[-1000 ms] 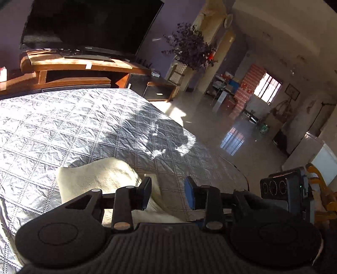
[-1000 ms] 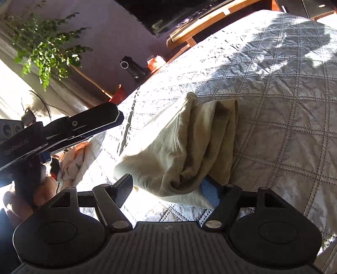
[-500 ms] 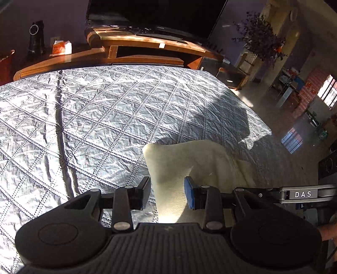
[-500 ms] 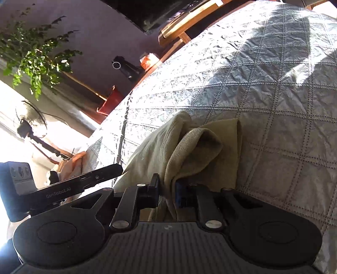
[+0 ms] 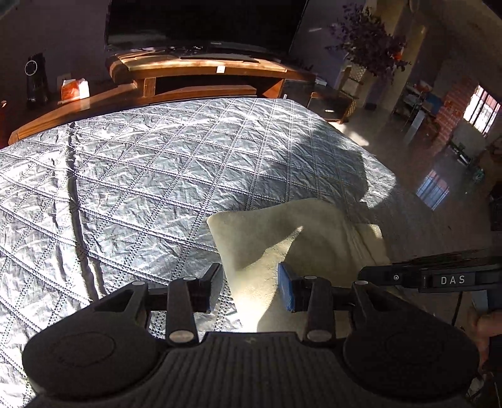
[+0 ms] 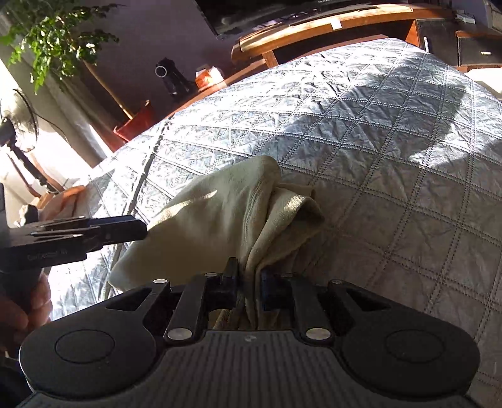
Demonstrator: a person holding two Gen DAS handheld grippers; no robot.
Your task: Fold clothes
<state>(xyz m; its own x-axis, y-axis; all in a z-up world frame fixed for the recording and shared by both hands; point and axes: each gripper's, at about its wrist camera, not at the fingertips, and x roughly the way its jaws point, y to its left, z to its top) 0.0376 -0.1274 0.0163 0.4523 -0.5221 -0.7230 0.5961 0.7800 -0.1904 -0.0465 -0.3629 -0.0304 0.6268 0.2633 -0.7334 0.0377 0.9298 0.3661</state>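
A cream fleece garment [image 5: 298,232] lies bunched on the grey quilted bed [image 5: 157,175], near its front right corner. My left gripper [image 5: 251,288] has the garment's left edge between its jaws, which are opening; in the right wrist view its tip [image 6: 138,230] meets a raised corner of the cloth. My right gripper [image 6: 249,282] pinches a gathered fold of the garment [image 6: 213,213] between narrow jaws, which are also opening. The cloth hangs in a ridge between the two grippers. The right gripper's side [image 5: 367,277] shows at the right of the left wrist view.
A wooden TV stand [image 5: 200,72] with a dark screen [image 5: 200,22] runs behind the bed. A tissue box [image 5: 73,88] sits on its left shelf. Shiny floor [image 5: 423,157] lies past the bed's right edge. A potted plant [image 6: 56,34] and fan [image 6: 18,125] stand at the left.
The right gripper went from wide open beside the garment to closed on a fold of it. The left gripper swung so the garment now sits right of centre in its view.
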